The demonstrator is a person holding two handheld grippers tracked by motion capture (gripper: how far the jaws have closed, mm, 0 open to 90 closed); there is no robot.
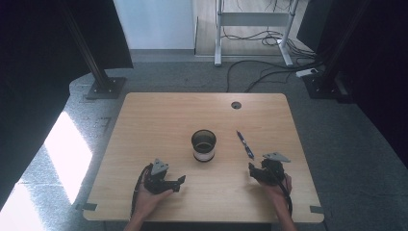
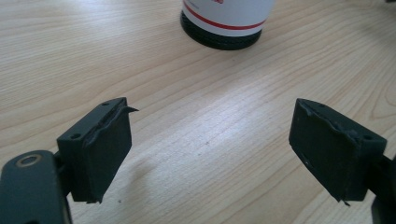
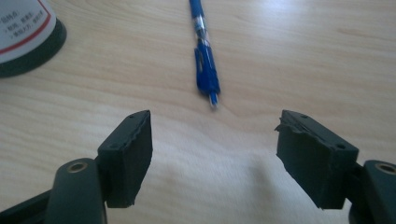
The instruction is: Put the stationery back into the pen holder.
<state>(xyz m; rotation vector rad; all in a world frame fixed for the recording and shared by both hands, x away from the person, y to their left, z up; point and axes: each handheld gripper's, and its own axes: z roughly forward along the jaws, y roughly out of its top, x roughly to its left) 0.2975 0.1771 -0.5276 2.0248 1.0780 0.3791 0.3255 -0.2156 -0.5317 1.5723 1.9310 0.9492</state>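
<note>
Our right gripper (image 3: pixel 212 154) is spread wide, empty, the pen (image 3: pixel 205 65) at twelve o'clock; we should probably straddle its barrel squarely. Left gripper (image 2: pixel 210 149) gapes empty too.

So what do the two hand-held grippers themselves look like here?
Both are black. The left hand-held gripper and right hand-held gripper each carry a grey three-cornered plate and trail a black cable. Their flat rectangular pads have ragged edges. Forearms are bare, no sleeves visible.
</note>
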